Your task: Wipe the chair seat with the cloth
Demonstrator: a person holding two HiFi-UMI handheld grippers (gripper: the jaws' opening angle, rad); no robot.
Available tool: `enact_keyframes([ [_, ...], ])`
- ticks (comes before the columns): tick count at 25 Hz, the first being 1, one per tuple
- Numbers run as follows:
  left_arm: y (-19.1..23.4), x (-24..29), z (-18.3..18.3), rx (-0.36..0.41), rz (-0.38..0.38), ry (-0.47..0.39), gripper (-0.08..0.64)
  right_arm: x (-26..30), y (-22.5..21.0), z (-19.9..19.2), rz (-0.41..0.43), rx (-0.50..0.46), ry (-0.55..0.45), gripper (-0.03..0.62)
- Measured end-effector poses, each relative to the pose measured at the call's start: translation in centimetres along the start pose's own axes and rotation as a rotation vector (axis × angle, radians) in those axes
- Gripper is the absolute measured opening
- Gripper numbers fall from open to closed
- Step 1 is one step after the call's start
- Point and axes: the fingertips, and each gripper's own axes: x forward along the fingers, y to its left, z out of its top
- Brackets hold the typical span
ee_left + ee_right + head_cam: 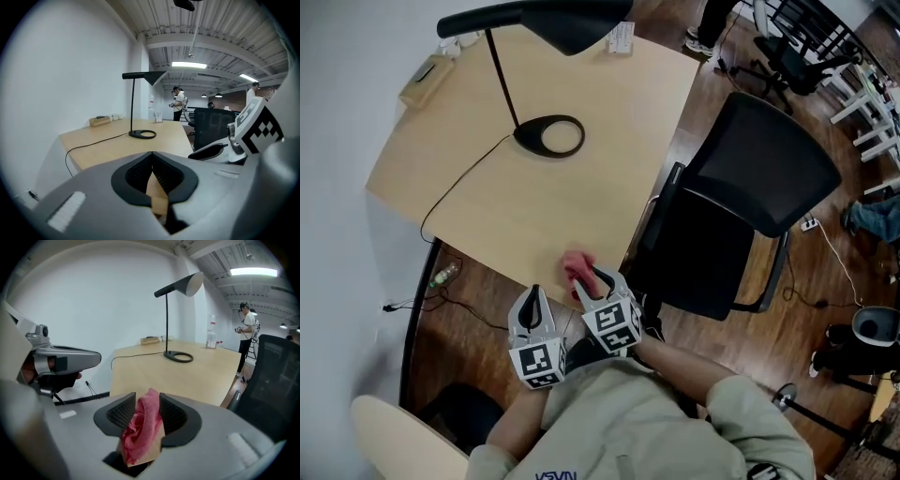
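Note:
A pink cloth [575,265] lies bunched at the near edge of the wooden desk [581,197]. My right gripper [589,278] stands over it, jaws apart with the cloth [143,425] between them and resting on the desk. My left gripper [534,292] is just to its left, off the desk edge; its jaws meet at the tips with nothing in them. The black office chair [708,253] stands right of the desk, its seat beside my right gripper. The chair's back shows at the right in the left gripper view [213,124] and in the right gripper view [276,376].
A black desk lamp [549,136] stands mid-desk, its cable trailing off the left edge. A small wooden box [427,80] sits at the desk's far left corner. Another office chair [792,47] and a bin [874,326] are on the wood floor to the right. A person [246,324] stands far off.

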Motion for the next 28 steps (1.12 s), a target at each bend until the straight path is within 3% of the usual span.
enact_keyframes([
  [11,-1.5,2.7,-3.1,0.035,0.005,0.088,0.006,4.5,-0.2,-5.2,-0.001,-0.012,0.126,0.151],
  [14,-2.0,2.7,-3.4,0.051,0.0,0.1,0.006,4.7,0.3,-5.3,0.008,-0.01,0.117,0.091],
  [20,-3.5,3.0,-3.3,0.066,-0.02,0.115,0.005,3.7,-0.7,-4.7,0.027,0.034,0.089,0.067],
  [28,-11.5,5.5,-0.5,0.084,-0.142,0.072,0.006,-3.7,-9.4,-2.3,-0.096,0.163,-0.052,0.066],
])
